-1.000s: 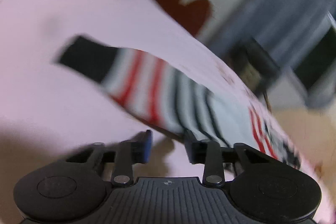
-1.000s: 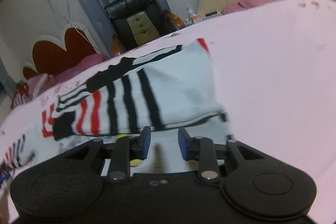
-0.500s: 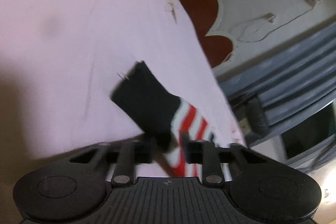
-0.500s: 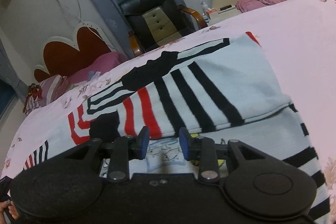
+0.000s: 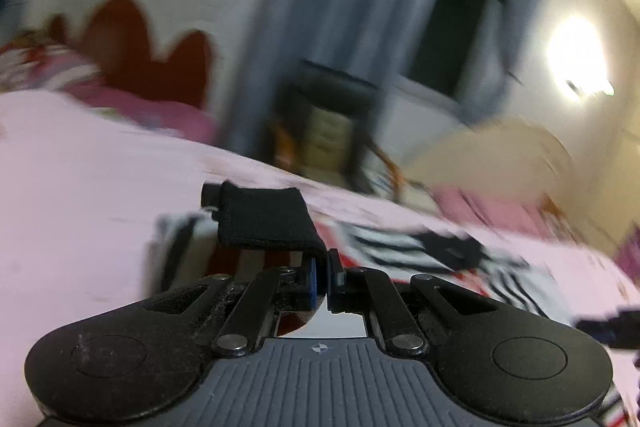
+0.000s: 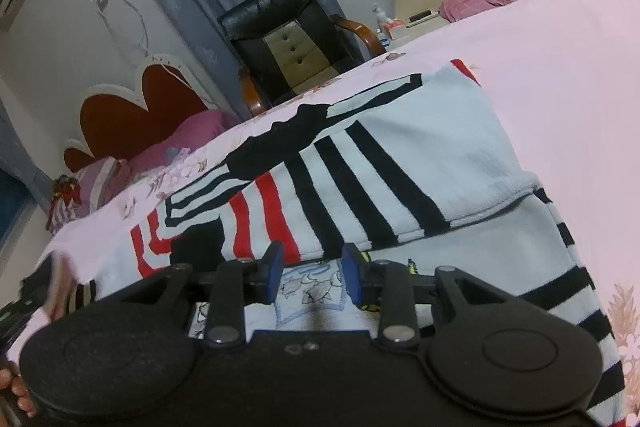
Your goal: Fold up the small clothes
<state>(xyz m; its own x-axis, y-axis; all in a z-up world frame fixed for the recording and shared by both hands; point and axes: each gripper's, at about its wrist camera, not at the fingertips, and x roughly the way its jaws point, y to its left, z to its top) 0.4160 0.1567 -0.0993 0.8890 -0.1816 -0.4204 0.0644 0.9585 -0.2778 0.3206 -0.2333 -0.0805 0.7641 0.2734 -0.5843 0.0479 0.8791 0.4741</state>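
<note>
One ribbed black cuff (image 5: 266, 223), pinched flat.

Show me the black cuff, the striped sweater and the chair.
Cuff (image 5: 264, 223): left wrist view, middle of the black band.
Sweater (image 6: 420, 147): right wrist view, folded white panel.
Chair (image 6: 280, 15): right wrist view, black backrest.

left gripper (image 5: 322, 281): I'm now pinching the black cuff (image 5: 264, 218), lifting it off the pink sheet (image 5: 80, 187) | right gripper (image 6: 312, 273): I'm creeping closer over the striped sweater (image 6: 400, 155)
</note>
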